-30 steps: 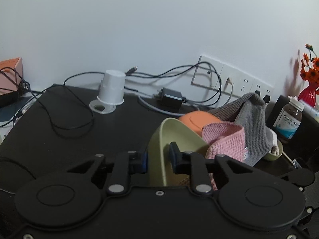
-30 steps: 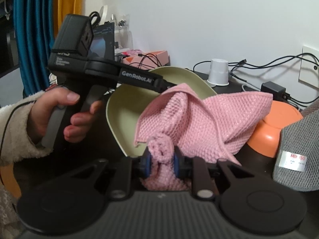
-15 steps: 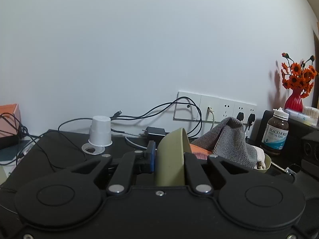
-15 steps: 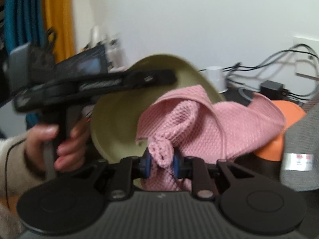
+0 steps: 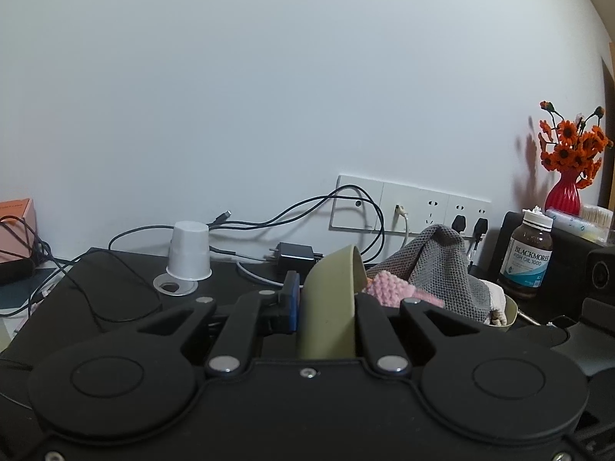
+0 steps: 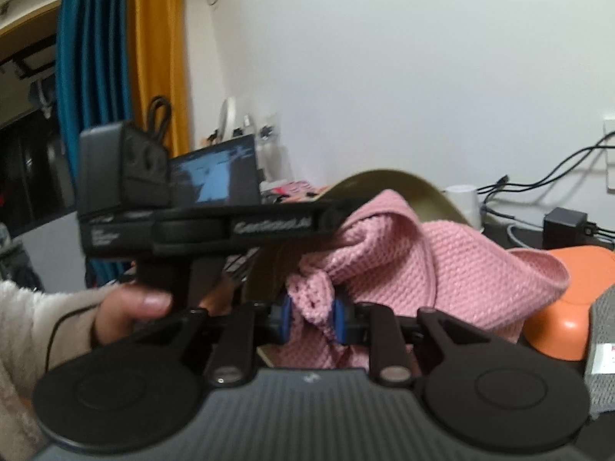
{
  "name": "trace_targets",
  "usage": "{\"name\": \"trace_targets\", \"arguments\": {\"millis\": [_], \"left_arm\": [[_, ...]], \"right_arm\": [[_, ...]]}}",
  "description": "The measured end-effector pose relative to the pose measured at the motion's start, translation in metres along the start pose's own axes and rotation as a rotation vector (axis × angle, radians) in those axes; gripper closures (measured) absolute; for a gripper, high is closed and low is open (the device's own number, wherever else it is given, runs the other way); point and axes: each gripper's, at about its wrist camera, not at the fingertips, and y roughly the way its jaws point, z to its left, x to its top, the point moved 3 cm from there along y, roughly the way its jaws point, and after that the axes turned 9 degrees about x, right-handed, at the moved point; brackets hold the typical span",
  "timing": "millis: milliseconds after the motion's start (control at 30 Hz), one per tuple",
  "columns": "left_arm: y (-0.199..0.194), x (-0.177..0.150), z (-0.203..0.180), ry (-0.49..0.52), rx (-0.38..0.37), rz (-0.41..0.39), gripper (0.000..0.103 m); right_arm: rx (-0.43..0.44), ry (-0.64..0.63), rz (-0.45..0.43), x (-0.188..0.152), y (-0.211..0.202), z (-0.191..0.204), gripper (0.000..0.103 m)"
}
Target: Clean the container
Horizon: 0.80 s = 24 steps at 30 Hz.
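Observation:
My left gripper (image 5: 324,303) is shut on the rim of an olive-green bowl (image 5: 330,307), held on edge above the black table. In the right wrist view the same bowl (image 6: 388,188) stands tilted with its hollow facing me, and the left gripper body (image 6: 215,226) crosses in front of it. My right gripper (image 6: 311,317) is shut on a bunched pink cloth (image 6: 423,265), which is pressed into the bowl's hollow. A bit of the pink cloth (image 5: 388,290) shows beside the bowl in the left wrist view.
An orange bowl (image 6: 569,307) lies upside down at the right, a grey cloth (image 5: 442,269) beside it. A white paper cup (image 5: 189,251), a charger (image 5: 295,255) and cables sit near the wall sockets. A pill bottle (image 5: 526,253) and red vase (image 5: 563,196) stand right.
The left gripper has lifted and turned the bowl more on edge. The right gripper has pushed the pink cloth up and deeper into the bowl, so the cloth now covers more of it.

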Motion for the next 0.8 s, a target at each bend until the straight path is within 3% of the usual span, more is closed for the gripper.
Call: {"name": "trace_targets", "arguments": {"millis": [367,500,633,800], "left_arm": [[-0.002,-0.003,-0.006,0.046,0.011,-0.015,0.093],[-0.001,-0.003,-0.005,0.045,0.017,-0.010,0.093],[0.001,-0.003,-0.002,0.041,0.028,-0.008,0.093],[0.002,-0.003,0.001,0.037,0.049,-0.010,0.093]], "right_arm": [[-0.191,0.107,-0.065,0.010,-0.005,-0.036,0.083],[-0.258,0.172,-0.017,0.004,-0.003,-0.054,0.083],[-0.243,0.179,0.054,0.000,0.008,-0.053,0.082],[-0.147,0.174,0.129,-0.004,0.011,-0.039,0.083]]}}
